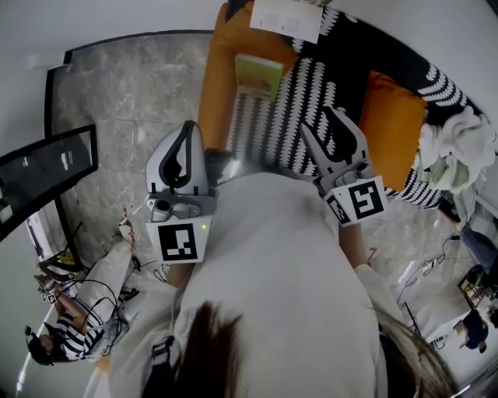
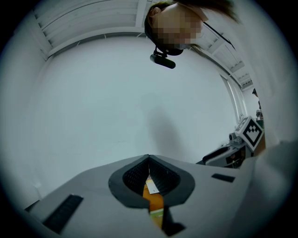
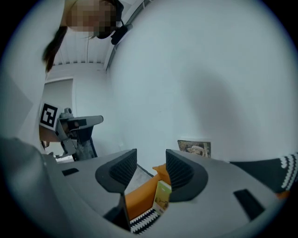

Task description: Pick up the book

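- My right gripper (image 3: 148,169) was released, its jaws apart with nothing between the pads. My left gripper (image 2: 149,163) was clenched on nothing.
- The book (image 1: 259,75) sat on the sofa where the orange cushion (image 1: 220,74) met the black-and-white throw (image 1: 289,109). It was well ahead of both grippers and untouched.
- I judged the soft seat the main risk: if one pad landed first, the book could sink or slide away instead of being pinched.
- A jaw coming in low could snag the throw along with the cover and drag the fabric up.
- Gripping only the cover's edge could let the pages fan open and the book slip.
- Overreaching could knock the white sheet (image 1: 288,17) beyond it.
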### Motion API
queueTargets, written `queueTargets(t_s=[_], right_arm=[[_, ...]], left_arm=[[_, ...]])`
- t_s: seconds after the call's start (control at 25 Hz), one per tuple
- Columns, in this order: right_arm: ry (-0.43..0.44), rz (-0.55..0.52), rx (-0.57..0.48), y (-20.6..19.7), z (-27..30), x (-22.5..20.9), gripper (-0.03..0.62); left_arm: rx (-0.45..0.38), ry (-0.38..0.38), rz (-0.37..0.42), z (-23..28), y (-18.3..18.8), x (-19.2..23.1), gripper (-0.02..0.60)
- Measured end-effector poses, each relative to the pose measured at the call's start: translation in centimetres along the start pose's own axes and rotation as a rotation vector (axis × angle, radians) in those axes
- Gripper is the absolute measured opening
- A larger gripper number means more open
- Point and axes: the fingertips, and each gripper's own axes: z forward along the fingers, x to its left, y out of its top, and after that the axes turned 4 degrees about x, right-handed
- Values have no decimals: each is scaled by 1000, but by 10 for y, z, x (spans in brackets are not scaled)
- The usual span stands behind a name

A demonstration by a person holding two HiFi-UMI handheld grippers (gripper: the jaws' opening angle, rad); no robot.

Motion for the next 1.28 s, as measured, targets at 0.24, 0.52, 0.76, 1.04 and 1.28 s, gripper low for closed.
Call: queueTargets(t_s=[0.24,0.52,0.76,1.04,1.28], right_arm=[[103,-123,159,-39,60,-33,196],[203,-158,319,-89,139,-73,233],[290,-168,470,-138,194,-96,257],[400,-227,666,-207,241,-112,262],[484,-239,767,-250,267,-119,261]], left_arm=[[45,7,-5,13,-7,7,9],[102,35,-8,35,-15,23,9],[150,37,-13,63,-21,30,9],[226,34,-28,87,-35,34,9],[278,30,-38,103,-46,34,9]])
